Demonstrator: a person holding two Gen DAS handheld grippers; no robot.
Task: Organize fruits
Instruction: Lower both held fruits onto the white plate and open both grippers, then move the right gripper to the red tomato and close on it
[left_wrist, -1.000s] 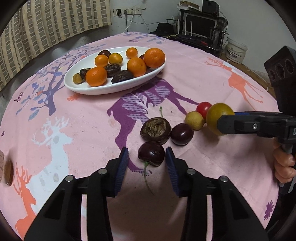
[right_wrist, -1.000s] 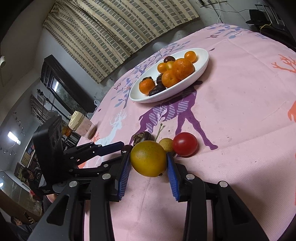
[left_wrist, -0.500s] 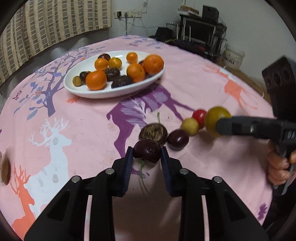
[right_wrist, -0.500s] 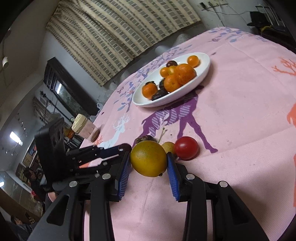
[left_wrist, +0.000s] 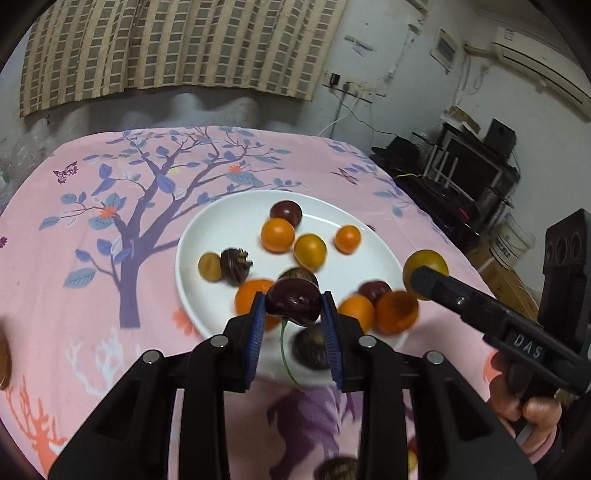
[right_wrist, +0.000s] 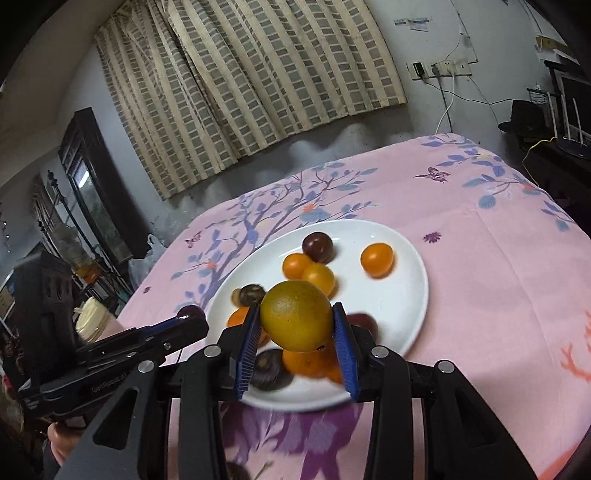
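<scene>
My left gripper (left_wrist: 293, 321) clamps dark red cherry (left_wrist: 294, 302), green stem hanging down between blue pads (left_wrist: 257, 338). White oval plate (left_wrist: 207, 236) beyond, on pink tree-print tablecloth (left_wrist: 92, 258). On plate: dark plum (left_wrist: 285, 213) at 12 o'clock, small oranges (left_wrist: 277, 235) near middle, brown fruit (left_wrist: 234, 260) at 9. At 3 o'clock, my right gripper (left_wrist: 424, 275) holds yellow-green fruit (left_wrist: 424, 263) just beside plate rim; hand (left_wrist: 528, 417) grips its handle.
</scene>
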